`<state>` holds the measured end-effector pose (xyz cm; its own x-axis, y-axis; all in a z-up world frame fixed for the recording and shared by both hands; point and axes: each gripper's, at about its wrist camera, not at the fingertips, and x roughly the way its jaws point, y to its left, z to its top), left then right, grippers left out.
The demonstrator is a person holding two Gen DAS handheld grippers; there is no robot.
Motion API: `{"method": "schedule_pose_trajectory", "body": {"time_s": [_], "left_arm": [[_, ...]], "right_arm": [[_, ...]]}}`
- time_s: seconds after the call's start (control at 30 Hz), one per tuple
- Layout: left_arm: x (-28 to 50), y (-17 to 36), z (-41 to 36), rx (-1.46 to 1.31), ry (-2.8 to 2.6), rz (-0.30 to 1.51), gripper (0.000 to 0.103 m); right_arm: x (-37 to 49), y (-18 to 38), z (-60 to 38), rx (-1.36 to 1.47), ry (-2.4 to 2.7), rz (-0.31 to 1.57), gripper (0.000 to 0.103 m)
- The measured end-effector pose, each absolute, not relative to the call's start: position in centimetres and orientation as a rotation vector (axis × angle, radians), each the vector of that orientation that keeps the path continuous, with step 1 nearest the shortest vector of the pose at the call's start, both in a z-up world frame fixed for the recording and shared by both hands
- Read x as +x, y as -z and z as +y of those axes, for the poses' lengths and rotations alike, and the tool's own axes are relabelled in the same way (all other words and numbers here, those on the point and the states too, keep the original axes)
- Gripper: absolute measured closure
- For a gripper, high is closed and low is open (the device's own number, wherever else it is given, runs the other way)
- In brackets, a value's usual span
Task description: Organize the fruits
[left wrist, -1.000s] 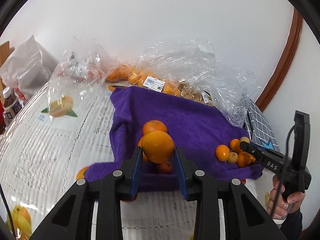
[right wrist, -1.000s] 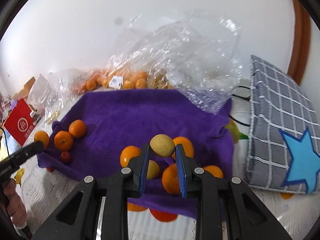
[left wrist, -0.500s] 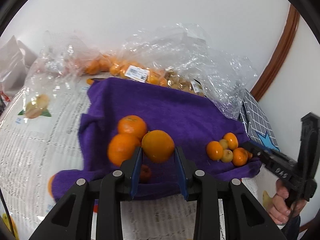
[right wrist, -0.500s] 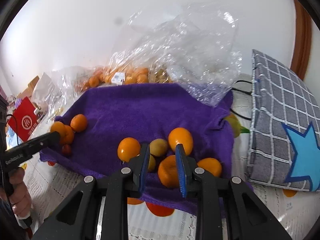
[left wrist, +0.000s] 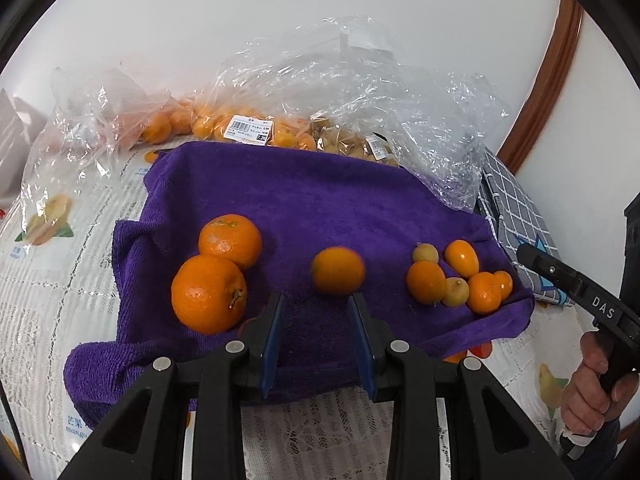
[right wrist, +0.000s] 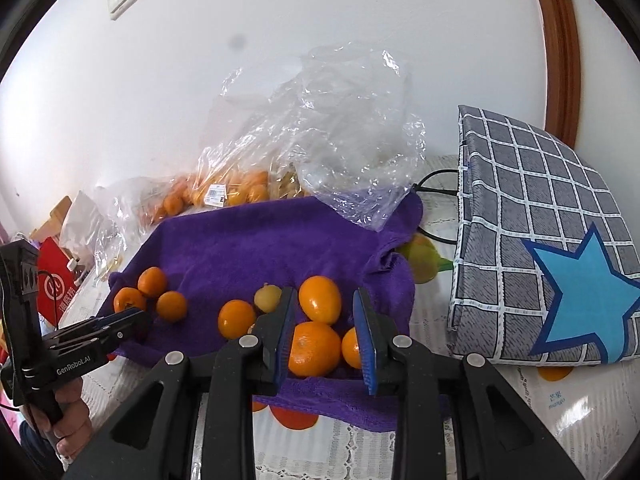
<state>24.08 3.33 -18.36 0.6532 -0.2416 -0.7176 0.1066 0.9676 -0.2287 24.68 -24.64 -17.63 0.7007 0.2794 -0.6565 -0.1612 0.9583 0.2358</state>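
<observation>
Left tool [left wrist: 316, 320] spread, nothing held; blurred orange [left wrist: 338, 270] seen just beyond tips on purple towel [left wrist: 300, 200]. Right tool [right wrist: 326, 328] spread over small-fruit cluster. Orange judged firm, round, light, prone to rolling; best taken across widest middle.

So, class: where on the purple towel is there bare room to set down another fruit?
The purple towel is bare across its back half, between the plastic bags and the fruit. Crowded: the small-fruit cluster at its right corner, and the oranges at left.
</observation>
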Motion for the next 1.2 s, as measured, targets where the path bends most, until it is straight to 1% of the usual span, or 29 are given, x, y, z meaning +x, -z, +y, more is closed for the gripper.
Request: {"method": "schedule_pose_trajectory", "body": {"time_s": [0.23, 0.33, 0.4, 0.5, 0.57, 0.63, 0.7, 0.8, 0.83, 0.97, 1.0, 1.03, 1.07, 1.1, 1.13, 1.17, 1.2], "left_arm": [[23.8, 18.4, 3.1, -0.148, 0.2, 0.82, 0.071], [23.4, 18.3, 3.2, -0.147, 0.205, 0.811, 0.064], [22.9, 17.9, 3.5, -0.15, 0.191, 0.802, 0.055], [21.9, 17.3, 3.7, -0.161, 0.178, 0.805, 0.053], [20.9, 16.7, 3.8, -0.17, 0.176, 0.801, 0.053], [19.4, 15.6, 3.6, -0.153, 0.15, 0.787, 0.05], [18.0, 14.6, 3.4, -0.133, 0.134, 0.773, 0.048], [16.0, 12.6, 3.7, -0.146, 0.127, 0.756, 0.041], [15.4, 11.9, 3.9, -0.153, 0.119, 0.748, 0.04], [12.7, 9.5, 4.1, -0.155, 0.063, 0.715, 0.029], [12.0, 9.0, 4.1, -0.151, 0.04, 0.712, 0.029], [11.6, 8.7, 4.0, -0.151, 0.034, 0.71, 0.028], [10.8, 8.1, 3.9, -0.149, 0.026, 0.707, 0.025], [10.2, 7.6, 3.8, -0.146, 0.023, 0.7, 0.023], [9.5, 7.2, 3.6, -0.14, 0.021, 0.69, 0.022], [8.9, 6.9, 3.5, -0.134, 0.019, 0.682, 0.02], [8.2, 6.4, 3.3, -0.127, 0.017, 0.671, 0.017]], "right_arm": [[24.4, 17.8, -24.4, 0.166, -0.252, 0.759, 0.074], [24.2, 18.0, -24.5, 0.172, -0.247, 0.768, 0.074], [23.8, 17.9, -24.6, 0.181, -0.231, 0.777, 0.074], [22.6, 17.4, -24.9, 0.205, -0.215, 0.797, 0.073], [21.7, 16.8, -24.9, 0.191, -0.2, 0.801, 0.069], [20.4, 15.7, -24.9, 0.162, -0.174, 0.795, 0.062], [18.9, 14.4, -24.9, 0.144, -0.161, 0.784, 0.059], [17.1, 12.8, -25.2, 0.132, -0.131, 0.786, 0.059], [16.3, 12.2, -25.3, 0.128, -0.118, 0.788, 0.059], [13.6, 10.4, -25.6, 0.112, -0.098, 0.78, 0.059], [13.0, 10.0, -25.7, 0.112, -0.095, 0.779, 0.059], [12.3, 9.7, -25.8, 0.112, -0.089, 0.778, 0.056], [11.8, 9.4, -25.9, 0.11, -0.084, 0.775, 0.054], [11.0, 9.0, -26.0, 0.108, -0.075, 0.768, 0.047], [10.4, 8.7, -26.1, 0.109, -0.071, 0.763, 0.037], [9.7, 8.4, -26.2, 0.111, -0.071, 0.757, 0.025], [8.8, 7.9, -26.3, 0.117, -0.074, 0.744, 0.021]]}}
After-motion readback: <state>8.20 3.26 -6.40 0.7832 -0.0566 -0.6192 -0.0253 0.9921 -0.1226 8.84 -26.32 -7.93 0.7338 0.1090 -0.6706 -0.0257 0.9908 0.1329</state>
